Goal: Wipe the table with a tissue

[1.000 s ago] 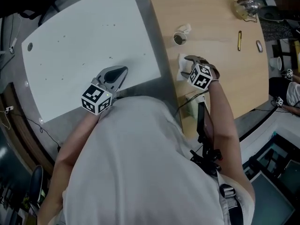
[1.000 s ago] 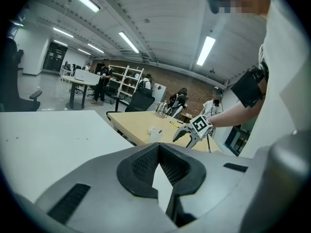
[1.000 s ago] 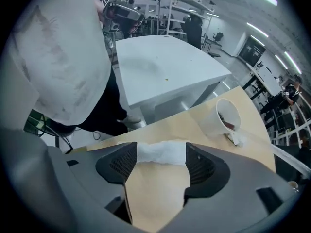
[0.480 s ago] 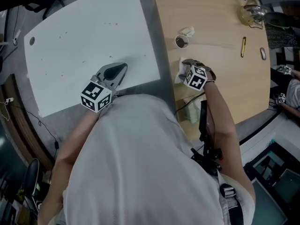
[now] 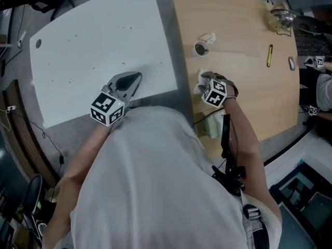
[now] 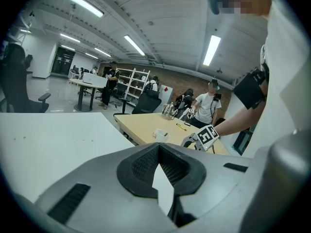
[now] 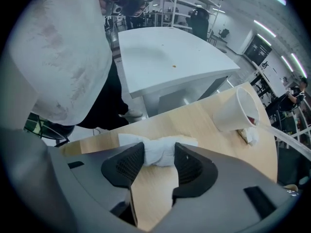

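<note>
The tissue (image 7: 160, 147), pinched between the just-closing jaws of the right hand-held gripper (image 7: 158, 155), should be squeezed firmly, then dragged along the counter (image 7: 204, 125) beneath.

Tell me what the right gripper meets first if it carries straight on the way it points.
The tissue: it sits bunched between the right gripper's jaws, which have just been closing on it. Straight beyond lies the wooden table, apparently right under it.
</note>
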`<state>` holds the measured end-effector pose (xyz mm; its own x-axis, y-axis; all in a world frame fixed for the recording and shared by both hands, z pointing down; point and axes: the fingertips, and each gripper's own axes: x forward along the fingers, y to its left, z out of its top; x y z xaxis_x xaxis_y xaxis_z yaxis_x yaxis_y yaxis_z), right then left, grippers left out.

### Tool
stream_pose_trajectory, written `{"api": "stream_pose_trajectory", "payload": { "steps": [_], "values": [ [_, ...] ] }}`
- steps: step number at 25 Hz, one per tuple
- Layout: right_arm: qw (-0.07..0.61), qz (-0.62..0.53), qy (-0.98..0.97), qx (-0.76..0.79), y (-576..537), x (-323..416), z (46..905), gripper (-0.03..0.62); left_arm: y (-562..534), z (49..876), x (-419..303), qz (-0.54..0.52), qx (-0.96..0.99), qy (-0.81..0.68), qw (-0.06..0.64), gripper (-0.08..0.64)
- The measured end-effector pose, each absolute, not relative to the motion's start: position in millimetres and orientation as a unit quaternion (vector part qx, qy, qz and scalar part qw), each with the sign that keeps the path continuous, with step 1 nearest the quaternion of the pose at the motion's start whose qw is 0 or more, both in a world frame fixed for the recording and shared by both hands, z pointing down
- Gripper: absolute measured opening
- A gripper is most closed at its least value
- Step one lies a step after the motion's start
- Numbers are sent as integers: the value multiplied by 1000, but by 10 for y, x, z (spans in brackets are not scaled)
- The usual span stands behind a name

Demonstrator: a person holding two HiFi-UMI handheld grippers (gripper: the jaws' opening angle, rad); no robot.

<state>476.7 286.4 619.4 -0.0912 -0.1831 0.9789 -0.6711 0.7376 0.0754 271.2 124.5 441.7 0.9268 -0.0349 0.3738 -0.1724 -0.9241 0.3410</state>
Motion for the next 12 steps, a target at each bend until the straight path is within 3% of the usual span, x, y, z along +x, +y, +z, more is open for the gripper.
{"api": "stream_pose_trajectory", "payload": {
  "steps": [5,12],
  "values": [
    [576,189,-715,347,2788,4796,6005,166,1249,4402,2663,183,964,-59,185,5],
    [476,197,-744,426,2589,4702,5568,164,1348,4374,2660,181,965,-58,181,5]
  ]
}}
